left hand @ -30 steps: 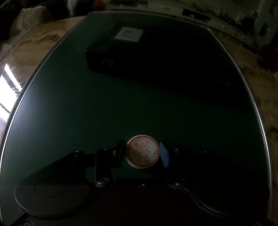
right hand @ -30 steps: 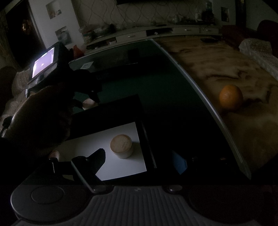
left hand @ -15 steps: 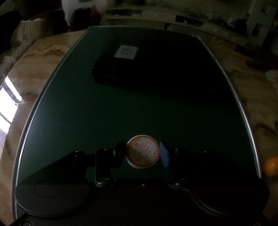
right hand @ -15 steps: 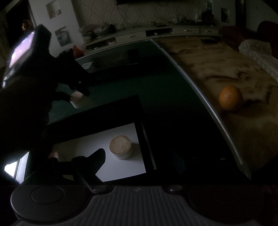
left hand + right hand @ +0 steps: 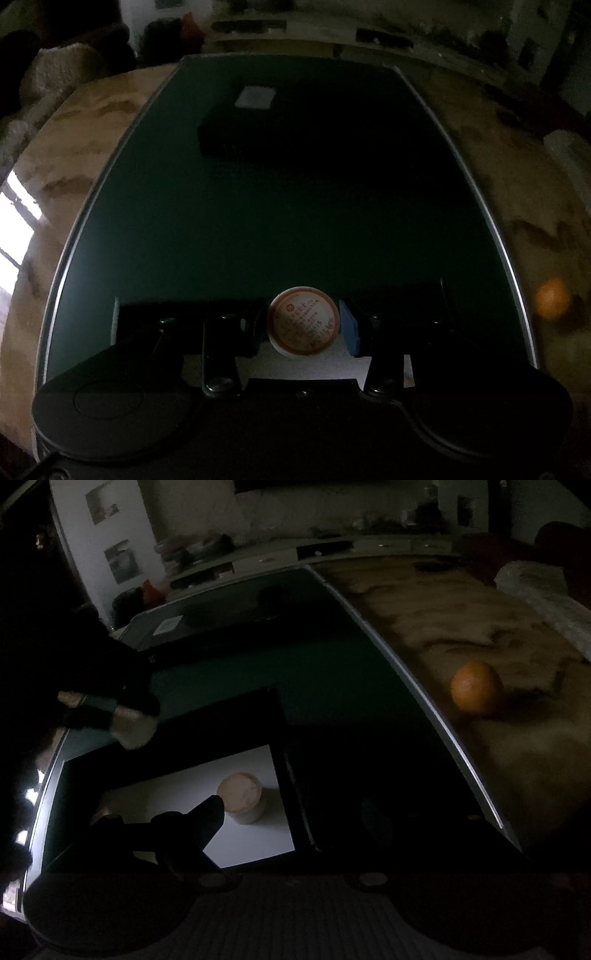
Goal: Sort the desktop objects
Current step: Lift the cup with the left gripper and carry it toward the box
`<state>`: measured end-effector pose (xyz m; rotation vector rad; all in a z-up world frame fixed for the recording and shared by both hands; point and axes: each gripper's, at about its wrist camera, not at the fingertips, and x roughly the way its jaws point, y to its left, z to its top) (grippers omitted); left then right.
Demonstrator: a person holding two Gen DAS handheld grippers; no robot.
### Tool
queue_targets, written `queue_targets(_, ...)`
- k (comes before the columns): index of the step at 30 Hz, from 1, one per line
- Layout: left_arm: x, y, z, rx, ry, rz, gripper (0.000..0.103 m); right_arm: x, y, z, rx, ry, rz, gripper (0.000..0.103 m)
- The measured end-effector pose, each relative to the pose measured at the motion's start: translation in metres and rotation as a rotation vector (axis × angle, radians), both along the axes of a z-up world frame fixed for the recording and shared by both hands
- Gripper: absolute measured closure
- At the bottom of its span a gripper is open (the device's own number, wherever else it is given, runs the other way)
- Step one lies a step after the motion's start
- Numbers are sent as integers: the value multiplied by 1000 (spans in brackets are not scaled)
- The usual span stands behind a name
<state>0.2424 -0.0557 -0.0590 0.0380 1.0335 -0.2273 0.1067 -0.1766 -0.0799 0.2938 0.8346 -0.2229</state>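
My left gripper (image 5: 303, 329) is shut on a small round cup with a red-printed foil lid (image 5: 303, 326) and holds it above the far edge of a black box with a white floor (image 5: 317, 365). The right wrist view shows that cup (image 5: 133, 728) held at the box's far left corner. A second small cup (image 5: 243, 802) stands on the white floor of the box (image 5: 184, 801). My right gripper (image 5: 291, 812) is open and empty over the box's near right part.
An orange (image 5: 474, 686) lies on the marbled table (image 5: 480, 635) right of the green mat (image 5: 258, 221). A flat black box with a white label (image 5: 255, 98) lies at the mat's far end. A cabinet stands beyond the table.
My left gripper has pulled back and risen with the cup, from over the mat to above the black box's far edge. The right gripper has barely moved.
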Motion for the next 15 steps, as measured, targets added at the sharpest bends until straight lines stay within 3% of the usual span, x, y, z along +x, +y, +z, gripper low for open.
queue_targets(15,-23,2,-39,8,89,8,62,-2,-8,-1,3,8,-21,18)
